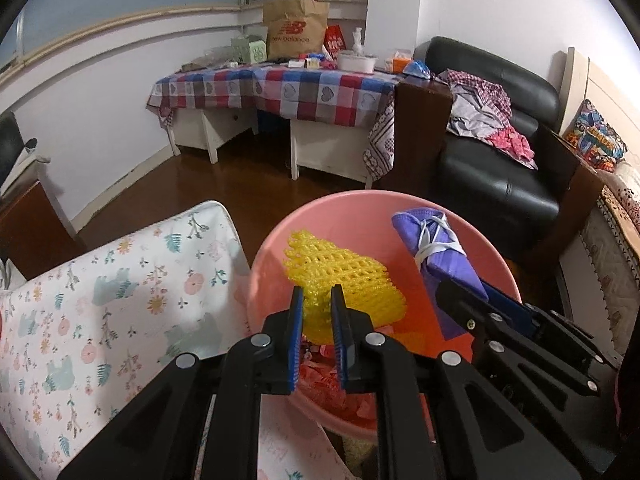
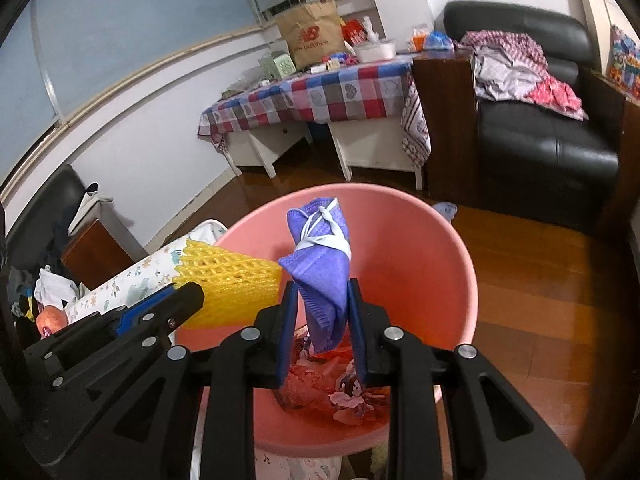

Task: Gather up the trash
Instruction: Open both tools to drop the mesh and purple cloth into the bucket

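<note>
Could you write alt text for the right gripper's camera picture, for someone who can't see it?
Right gripper holds a folded purple face mask over a round pink plastic bin with scraps inside. Beside it, the left gripper holds yellow foam fruit netting.

A checked tablecloth (image 1: 280,88) covers the desk beside a black armchair (image 1: 500,152).

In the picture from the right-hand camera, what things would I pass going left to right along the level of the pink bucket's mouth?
Floral cushion → yellow foam net in the left gripper → purple face mask pinched by the right gripper → pink bucket's far rim → wooden floor.
</note>
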Tool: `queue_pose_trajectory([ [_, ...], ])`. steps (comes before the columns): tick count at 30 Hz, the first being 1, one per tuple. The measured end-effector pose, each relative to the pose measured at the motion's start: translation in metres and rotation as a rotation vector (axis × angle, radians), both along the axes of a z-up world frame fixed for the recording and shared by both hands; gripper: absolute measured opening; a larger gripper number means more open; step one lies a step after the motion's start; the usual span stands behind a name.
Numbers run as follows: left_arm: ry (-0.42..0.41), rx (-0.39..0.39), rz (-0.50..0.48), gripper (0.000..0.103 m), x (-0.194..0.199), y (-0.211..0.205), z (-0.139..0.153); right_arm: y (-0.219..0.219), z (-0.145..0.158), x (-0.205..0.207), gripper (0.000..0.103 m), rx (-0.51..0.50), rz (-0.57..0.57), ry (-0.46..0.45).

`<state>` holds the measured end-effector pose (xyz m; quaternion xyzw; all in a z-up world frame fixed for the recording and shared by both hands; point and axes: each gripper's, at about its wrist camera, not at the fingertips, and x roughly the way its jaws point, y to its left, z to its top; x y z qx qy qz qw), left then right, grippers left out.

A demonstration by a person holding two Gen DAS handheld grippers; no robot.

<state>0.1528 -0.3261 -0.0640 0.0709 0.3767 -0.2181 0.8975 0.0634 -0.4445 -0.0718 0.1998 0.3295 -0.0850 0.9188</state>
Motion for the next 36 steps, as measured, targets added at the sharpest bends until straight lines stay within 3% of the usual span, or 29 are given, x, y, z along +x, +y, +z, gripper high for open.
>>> queue_pose_trajectory([
  [16, 0.039, 0.009, -0.012, 0.016, 0.023, -0.013, -0.026, -0.006, -0.017, 0.018, 0.025, -0.044, -0.022, 0.063],
  [18, 0.046, 0.008, -0.011, 0.019, 0.025, -0.013, -0.027, -0.004, -0.017, 0.018, 0.025, -0.05, -0.023, 0.065],
  [21, 0.051, 0.0, -0.011, 0.032, 0.026, -0.012, -0.027, -0.005, -0.017, 0.018, 0.028, -0.051, -0.029, 0.068],
  [26, 0.038, -0.011, -0.02, 0.041, 0.024, -0.01, -0.021, -0.012, -0.016, 0.014, 0.029, -0.026, -0.037, 0.065],
  [36, 0.006, -0.047, -0.024, 0.046, 0.002, 0.004, -0.001, -0.004, 0.002, -0.01, 0.036, -0.04, -0.024, 0.023],
])
